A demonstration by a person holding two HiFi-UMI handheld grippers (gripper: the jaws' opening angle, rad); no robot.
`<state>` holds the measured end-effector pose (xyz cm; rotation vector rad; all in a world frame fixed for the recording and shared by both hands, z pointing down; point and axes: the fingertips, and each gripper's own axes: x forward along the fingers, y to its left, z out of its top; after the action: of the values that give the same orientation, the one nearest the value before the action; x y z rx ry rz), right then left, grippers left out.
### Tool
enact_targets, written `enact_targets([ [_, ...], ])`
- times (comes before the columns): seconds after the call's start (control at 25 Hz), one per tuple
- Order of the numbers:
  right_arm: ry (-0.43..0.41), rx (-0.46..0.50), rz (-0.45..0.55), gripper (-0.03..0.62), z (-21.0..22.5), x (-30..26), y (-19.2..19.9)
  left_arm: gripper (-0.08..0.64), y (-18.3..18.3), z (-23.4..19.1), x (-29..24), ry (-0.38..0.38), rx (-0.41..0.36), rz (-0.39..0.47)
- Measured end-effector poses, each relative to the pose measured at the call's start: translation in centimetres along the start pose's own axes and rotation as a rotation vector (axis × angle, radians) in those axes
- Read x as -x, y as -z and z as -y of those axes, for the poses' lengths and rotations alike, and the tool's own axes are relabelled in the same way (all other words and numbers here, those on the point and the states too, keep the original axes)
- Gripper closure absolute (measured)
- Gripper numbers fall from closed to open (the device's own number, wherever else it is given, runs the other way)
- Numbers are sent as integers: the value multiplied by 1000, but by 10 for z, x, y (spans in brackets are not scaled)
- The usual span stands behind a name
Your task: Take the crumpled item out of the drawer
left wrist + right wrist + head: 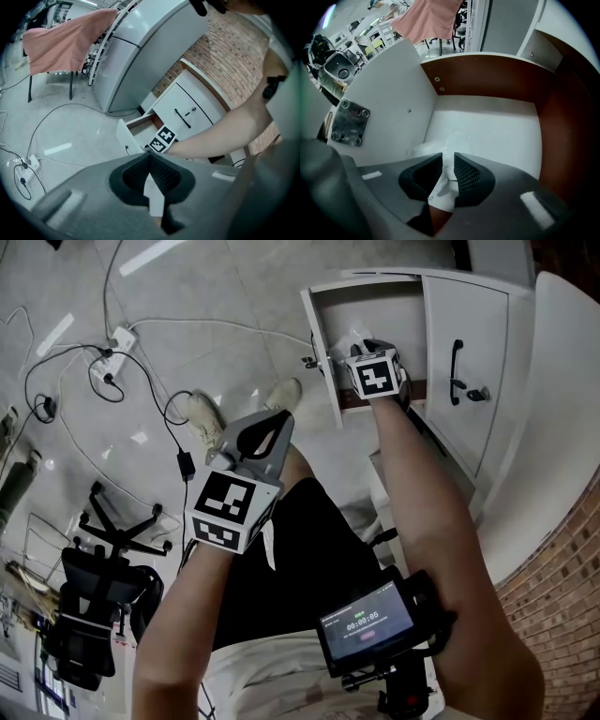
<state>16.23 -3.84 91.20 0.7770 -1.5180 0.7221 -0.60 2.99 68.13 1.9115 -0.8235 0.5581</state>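
Note:
The white drawer stands pulled out of the cabinet. A crumpled, pale translucent item lies on the drawer floor by the left wall. My right gripper reaches down into the drawer; its jaws stand a little apart, and part of the crumpled item shows in the gap between the pads. In the head view the right gripper is inside the drawer, with the crumpled item just beside it. My left gripper hangs in the air over the person's lap, away from the drawer, shut and empty.
A cabinet door with a black handle stands right of the drawer. Cables and a power strip lie on the tiled floor, with an office chair at lower left. A grey fridge and a pink cloth over a chair stand behind.

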Motion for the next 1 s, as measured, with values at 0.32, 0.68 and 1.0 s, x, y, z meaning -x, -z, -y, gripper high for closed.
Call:
enact_targets([
  [0.32, 2, 20, 2, 571, -5, -1, -5, 560, 5, -1, 4, -11, -2, -2],
  [0.68, -5, 30, 2, 577, -4, 9, -2, 560, 3, 3, 6, -11, -26, -3],
  [1.0, 18, -10, 45, 580, -2, 28, -6, 560, 0, 5, 17, -9, -62, -13],
])
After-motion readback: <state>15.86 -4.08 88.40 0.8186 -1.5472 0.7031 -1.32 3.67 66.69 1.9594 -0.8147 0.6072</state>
